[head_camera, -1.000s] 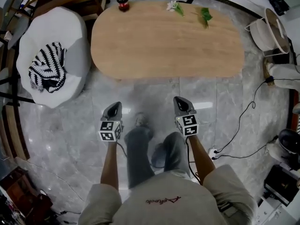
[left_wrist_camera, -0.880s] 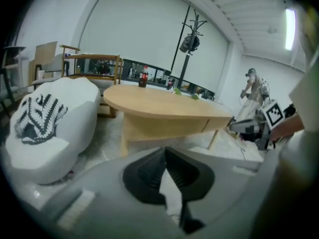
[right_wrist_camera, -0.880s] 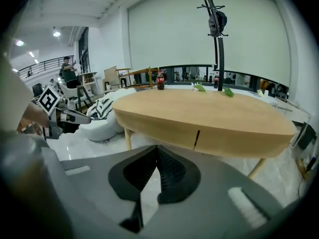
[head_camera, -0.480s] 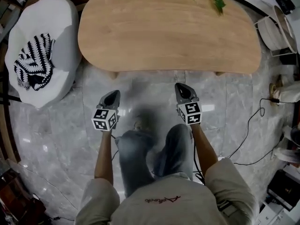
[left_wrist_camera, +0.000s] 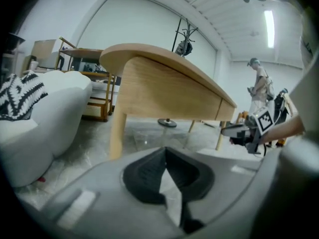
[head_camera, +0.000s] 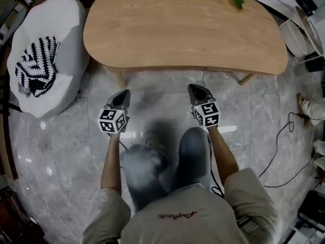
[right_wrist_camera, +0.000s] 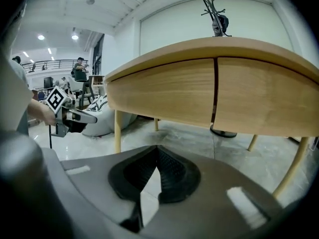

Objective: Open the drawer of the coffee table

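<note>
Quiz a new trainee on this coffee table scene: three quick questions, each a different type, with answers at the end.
1. True or false: the left gripper is gripping the coffee table.
2. What lies on the white seat? A: a striped cloth. B: a bottle. C: a plant.
3. In the right gripper view, are the drawer fronts shut or pulled out?

Key: 1. False: its jaws are together and empty, short of the table. 2. A. 3. Shut, flush with each other.

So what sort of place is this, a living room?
Probably a mock living room inside a big hall: wooden coffee table and white armchair on marble floor, but a high ceiling with strip lights.
</note>
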`<state>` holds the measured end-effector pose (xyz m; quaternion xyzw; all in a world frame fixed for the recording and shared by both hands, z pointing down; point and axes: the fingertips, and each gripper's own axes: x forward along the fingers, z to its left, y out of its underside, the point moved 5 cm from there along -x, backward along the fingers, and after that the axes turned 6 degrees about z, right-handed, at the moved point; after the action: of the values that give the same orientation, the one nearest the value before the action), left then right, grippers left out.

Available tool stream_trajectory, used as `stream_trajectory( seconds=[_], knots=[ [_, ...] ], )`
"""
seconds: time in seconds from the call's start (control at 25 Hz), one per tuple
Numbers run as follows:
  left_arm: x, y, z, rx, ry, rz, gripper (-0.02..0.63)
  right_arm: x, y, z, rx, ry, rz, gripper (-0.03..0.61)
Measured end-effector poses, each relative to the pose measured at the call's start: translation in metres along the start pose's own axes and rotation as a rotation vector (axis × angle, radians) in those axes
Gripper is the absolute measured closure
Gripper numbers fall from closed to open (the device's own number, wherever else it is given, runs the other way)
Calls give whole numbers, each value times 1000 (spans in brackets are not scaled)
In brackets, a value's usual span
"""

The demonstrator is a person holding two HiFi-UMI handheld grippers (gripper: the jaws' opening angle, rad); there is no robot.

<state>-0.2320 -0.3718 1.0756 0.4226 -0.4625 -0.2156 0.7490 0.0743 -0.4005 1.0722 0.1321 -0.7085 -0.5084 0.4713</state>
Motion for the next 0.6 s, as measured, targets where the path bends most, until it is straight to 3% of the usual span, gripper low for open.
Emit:
stream_trajectory(
  seconds=[0.28, 0.44, 0.6],
  knots=[
    [-13, 5, -6, -77, 17, -77, 615, -11, 7, 0, 71, -56, -63, 574],
    [-12, 2, -7, -185, 67, -143, 615, -9, 14, -9, 188, -100, -89, 574],
    [0, -6, -1, -345, 176, -230, 615, -1, 13, -18, 353, -203, -150, 574]
  ],
)
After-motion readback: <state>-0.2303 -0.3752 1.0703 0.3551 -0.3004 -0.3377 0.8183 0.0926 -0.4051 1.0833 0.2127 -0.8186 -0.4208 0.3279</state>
